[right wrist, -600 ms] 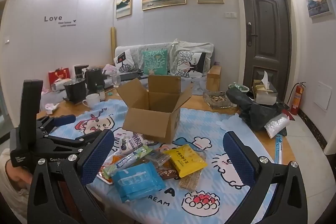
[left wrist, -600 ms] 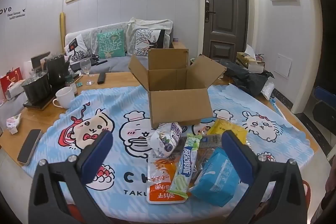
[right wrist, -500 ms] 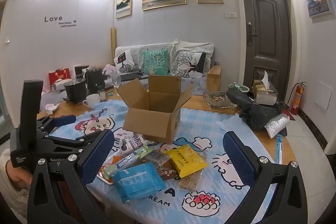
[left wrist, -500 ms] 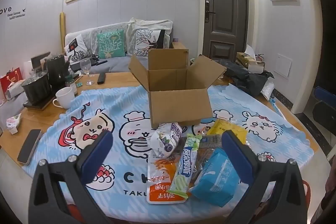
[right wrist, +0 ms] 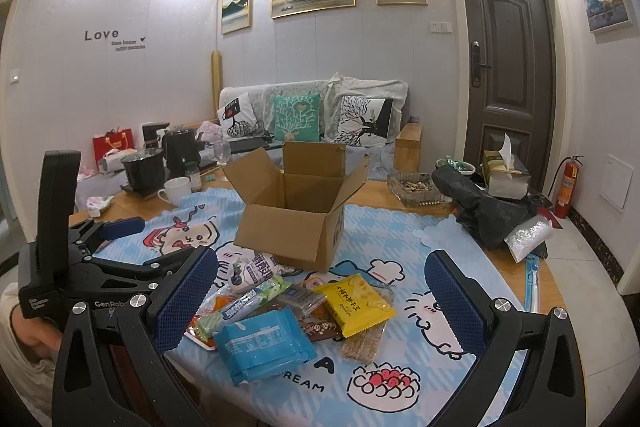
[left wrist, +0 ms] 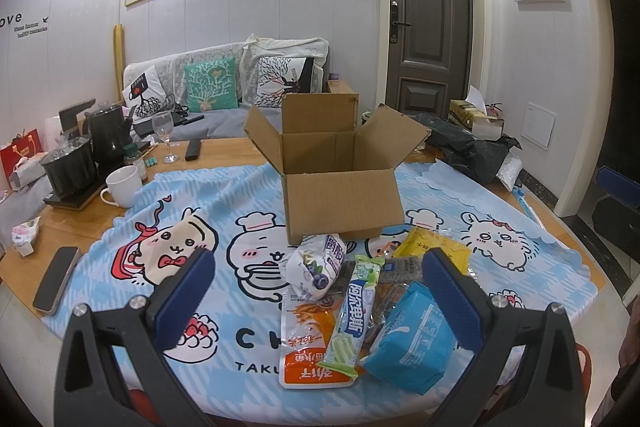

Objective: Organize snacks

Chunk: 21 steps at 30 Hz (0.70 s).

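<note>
Open cardboard box [left wrist: 340,183] mid-frame on cartoon tablecloth [left wrist: 200,203]. Snack packets heaped just below it: blue pack [right wrist: 266,345], yellow pack [right wrist: 354,301]. Left gripper [left wrist: 320,299] and right gripper [right wrist: 320,297] spread wide, both holding nothing.

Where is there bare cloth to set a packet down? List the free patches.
Free: the tablecloth between the white mug and the cardboard box; also right of the yellow packet, toward the black bag. Crowded: the snack pile just before the box.
</note>
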Tool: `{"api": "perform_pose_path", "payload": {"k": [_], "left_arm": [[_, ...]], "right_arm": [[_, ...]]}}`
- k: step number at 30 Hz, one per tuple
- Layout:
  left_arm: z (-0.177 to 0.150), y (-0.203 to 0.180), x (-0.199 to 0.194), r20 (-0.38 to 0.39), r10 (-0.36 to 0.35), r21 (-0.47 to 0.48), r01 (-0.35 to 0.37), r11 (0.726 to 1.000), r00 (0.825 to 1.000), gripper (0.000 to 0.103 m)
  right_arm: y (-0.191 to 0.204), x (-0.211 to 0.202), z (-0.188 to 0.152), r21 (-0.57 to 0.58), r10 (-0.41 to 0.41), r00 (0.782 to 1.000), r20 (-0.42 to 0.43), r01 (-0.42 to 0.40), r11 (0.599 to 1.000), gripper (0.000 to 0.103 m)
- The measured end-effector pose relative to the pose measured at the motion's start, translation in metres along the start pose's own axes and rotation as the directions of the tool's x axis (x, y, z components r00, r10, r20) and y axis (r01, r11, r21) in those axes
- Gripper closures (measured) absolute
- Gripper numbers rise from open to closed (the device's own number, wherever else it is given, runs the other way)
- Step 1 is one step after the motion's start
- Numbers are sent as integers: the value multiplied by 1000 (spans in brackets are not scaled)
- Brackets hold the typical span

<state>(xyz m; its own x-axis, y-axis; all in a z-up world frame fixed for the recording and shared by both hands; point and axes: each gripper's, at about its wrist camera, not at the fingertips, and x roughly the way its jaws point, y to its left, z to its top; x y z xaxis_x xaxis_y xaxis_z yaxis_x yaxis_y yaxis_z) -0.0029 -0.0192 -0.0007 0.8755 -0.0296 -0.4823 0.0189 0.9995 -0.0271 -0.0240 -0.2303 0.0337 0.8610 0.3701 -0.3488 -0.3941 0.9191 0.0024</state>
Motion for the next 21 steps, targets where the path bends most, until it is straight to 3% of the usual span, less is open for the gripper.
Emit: {"api": "perform_pose_path", "payload": {"k": [13, 19, 21], "left_arm": [[2, 0, 0, 2, -11, 7, 11, 1000, 1000, 0], [-5, 7, 13, -24, -16, -2, 15, 1000, 1000, 0], [-9, 11, 22, -48, -4, -8, 3, 1000, 999, 0]], "right_arm": [[4, -1, -1, -12, 13, 1000, 14, -13, 1000, 0], [13, 21, -12, -30, -64, 997, -47, 62, 998, 0], [13, 32, -19, -14, -47, 994, -96, 46, 999, 0]]}}
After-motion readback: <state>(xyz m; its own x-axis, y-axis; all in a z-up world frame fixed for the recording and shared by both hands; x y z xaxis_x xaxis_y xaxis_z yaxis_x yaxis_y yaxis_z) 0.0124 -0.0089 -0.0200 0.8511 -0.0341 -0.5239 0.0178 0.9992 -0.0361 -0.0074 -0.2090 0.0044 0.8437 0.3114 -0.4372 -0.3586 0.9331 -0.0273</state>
